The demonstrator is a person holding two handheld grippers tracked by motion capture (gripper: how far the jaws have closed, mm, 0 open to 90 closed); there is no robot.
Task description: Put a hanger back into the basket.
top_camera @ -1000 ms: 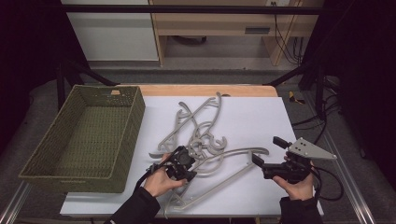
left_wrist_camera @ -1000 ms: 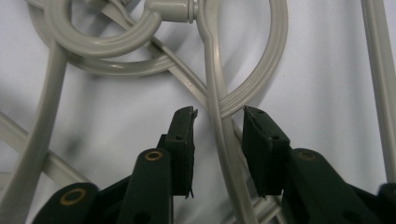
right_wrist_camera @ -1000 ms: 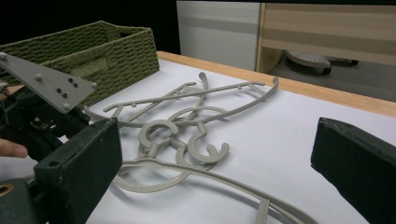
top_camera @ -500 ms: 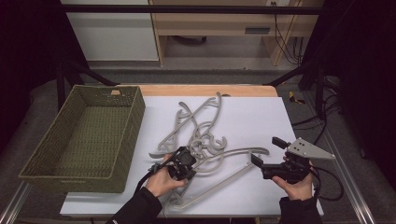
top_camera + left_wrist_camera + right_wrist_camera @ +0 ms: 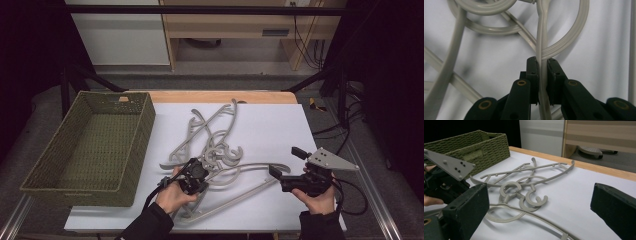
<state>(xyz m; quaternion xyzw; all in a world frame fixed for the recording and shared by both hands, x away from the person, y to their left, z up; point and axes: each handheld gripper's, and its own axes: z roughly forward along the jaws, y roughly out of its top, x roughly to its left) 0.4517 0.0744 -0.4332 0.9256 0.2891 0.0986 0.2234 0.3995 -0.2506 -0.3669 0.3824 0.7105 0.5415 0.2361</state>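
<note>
Several grey plastic hangers (image 5: 210, 127) lie tangled in the middle of the white table (image 5: 270, 125). The nearest hanger (image 5: 250, 167) stretches toward the front edge. My left gripper (image 5: 194, 176) is shut on this hanger's thin neck (image 5: 541, 37), just below its hook, with both pads (image 5: 532, 75) pressed flat against it. At the front right, my right gripper (image 5: 286, 162) is held open a little above the table and points left at the pile. Nothing is between its wide-apart jaws; beyond them lie the hanger hooks (image 5: 524, 187).
A deep green woven basket (image 5: 80, 192) stands on the left part of the table, and its corner (image 5: 474, 142) shows in the right gripper view. A wooden strip (image 5: 220, 96) runs along the table's far edge. Cables trail at the right.
</note>
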